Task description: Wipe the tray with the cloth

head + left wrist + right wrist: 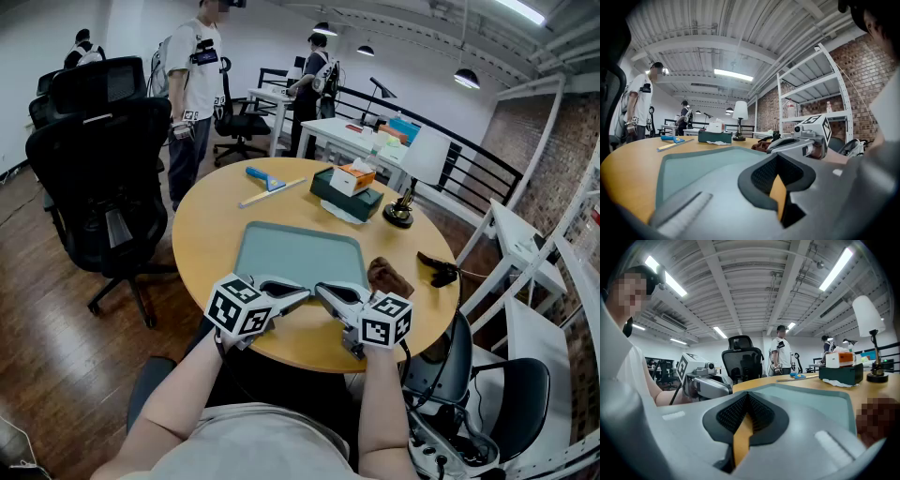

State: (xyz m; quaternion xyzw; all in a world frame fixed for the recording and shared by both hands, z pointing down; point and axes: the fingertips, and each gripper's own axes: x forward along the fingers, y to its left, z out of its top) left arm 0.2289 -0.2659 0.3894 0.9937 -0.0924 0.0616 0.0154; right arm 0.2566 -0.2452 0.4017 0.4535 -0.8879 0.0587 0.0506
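Observation:
A grey-green tray [300, 253] lies flat in the middle of the round wooden table. A crumpled brown cloth [387, 277] sits on the table just off the tray's right edge; nothing grips it. My left gripper [302, 295] and right gripper [324, 292] rest side by side at the tray's near edge, tips pointing toward each other. Both are shut with nothing between the jaws. In the left gripper view the shut left gripper [779, 180] lies over the tray [689, 164], with the cloth [759, 146] beyond. The right gripper view shows the shut right gripper [744, 423] beside the tray [820, 404].
A green tissue box [347, 192], a table lamp [411, 173], a blue scraper [266, 178] and a pale stick [272, 192] stand on the table's far half. A black object [439, 270] lies at the right rim. A black office chair [103, 178] is at left; people [192, 84] stand behind.

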